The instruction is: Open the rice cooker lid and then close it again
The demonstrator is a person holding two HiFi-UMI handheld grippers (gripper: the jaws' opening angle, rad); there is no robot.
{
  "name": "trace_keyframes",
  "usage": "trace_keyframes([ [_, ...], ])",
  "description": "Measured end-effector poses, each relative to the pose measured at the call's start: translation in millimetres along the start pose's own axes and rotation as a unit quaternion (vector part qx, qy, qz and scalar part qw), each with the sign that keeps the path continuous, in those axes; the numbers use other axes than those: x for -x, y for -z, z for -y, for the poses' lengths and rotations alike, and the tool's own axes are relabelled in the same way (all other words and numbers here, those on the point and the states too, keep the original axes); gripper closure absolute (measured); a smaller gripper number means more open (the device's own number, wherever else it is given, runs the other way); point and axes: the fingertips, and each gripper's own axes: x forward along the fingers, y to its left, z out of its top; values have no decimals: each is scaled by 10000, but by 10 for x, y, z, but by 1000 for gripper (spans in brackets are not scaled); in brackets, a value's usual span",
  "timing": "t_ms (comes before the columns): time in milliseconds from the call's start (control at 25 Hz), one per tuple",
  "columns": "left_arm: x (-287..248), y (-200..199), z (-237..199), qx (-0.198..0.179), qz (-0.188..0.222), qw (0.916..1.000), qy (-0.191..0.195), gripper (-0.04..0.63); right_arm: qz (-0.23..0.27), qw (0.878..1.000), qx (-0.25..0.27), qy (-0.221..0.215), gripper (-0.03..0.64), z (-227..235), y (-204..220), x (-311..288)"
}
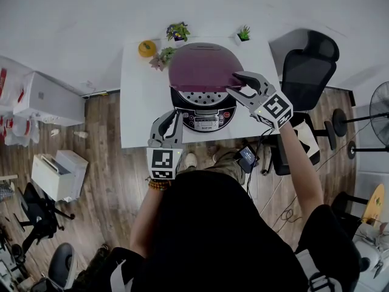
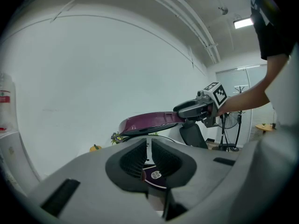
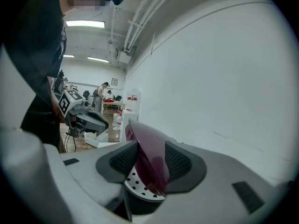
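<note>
A rice cooker (image 1: pixel 206 111) with a dark body and front control panel stands on a white table (image 1: pixel 137 102). Its maroon lid (image 1: pixel 203 69) is partly raised, and the perforated inner plate (image 1: pixel 203 97) shows beneath. My right gripper (image 1: pixel 239 84) is shut on the lid's front edge. In the right gripper view the lid (image 3: pixel 149 160) runs between the two pads. My left gripper (image 1: pixel 173 119) hovers at the cooker's front left corner, shut, with nothing held. From the left gripper view, the raised lid (image 2: pixel 149 122) and the right gripper (image 2: pixel 196 108) are ahead.
Small potted plants (image 1: pixel 178 31) (image 1: pixel 244 34) and a yellow object (image 1: pixel 146 48) sit along the table's far edge. A black office chair (image 1: pixel 310 66) stands right of the table. White boxes (image 1: pixel 61 172) are on the wooden floor at left, a fan (image 1: pixel 380 120) at far right.
</note>
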Motion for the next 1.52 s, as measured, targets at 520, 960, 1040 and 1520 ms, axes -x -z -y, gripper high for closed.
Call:
trace_keyframes([
  [520, -15, 1, 31, -23, -4, 10000, 59, 561, -602, 9975, 303, -207, 420, -273, 412, -71],
  [960, -4, 21, 31, 25, -71, 9999, 69, 561, -908, 9941, 425, -423, 420, -403, 568, -110],
  [1040, -4, 24, 31, 23, -70, 10000, 59, 561, -971, 9931, 396, -526, 419, -417, 602, -111],
  [1520, 18, 70, 6, 155, -123, 9998, 56, 561, -1475, 9830, 75, -1093, 434, -548, 974, -195],
])
